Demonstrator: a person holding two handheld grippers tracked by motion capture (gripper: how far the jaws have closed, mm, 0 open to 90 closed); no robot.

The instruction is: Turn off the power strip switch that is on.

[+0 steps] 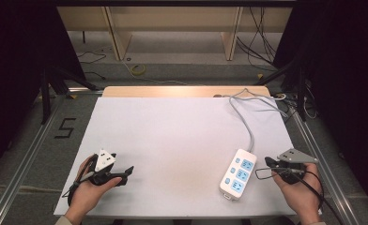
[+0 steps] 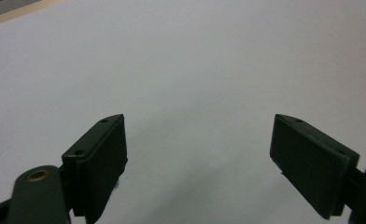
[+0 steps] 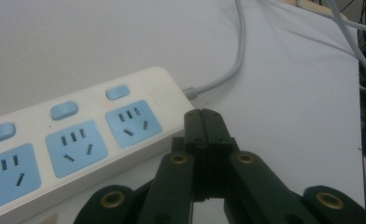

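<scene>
A white power strip (image 1: 238,173) with three blue sockets and blue switches lies at the right of the white table top (image 1: 172,136); its grey cable (image 1: 246,119) runs back toward the far right edge. In the right gripper view the power strip (image 3: 73,140) lies just left of my right gripper (image 3: 204,116), whose jaws are pressed together with nothing between them. A hand holds the right gripper (image 1: 269,162) just right of the strip. At the front left, my left gripper (image 1: 127,171) rests low over bare table, and its jaws (image 2: 197,140) stand wide apart, empty.
The cable (image 3: 228,60) loops off the table's far right corner among other wires (image 1: 285,101). A wooden strip (image 1: 182,91) edges the table's far side. Metal frame rails (image 1: 27,154) run along both sides, and a "5" (image 1: 65,127) is marked on the floor at the left.
</scene>
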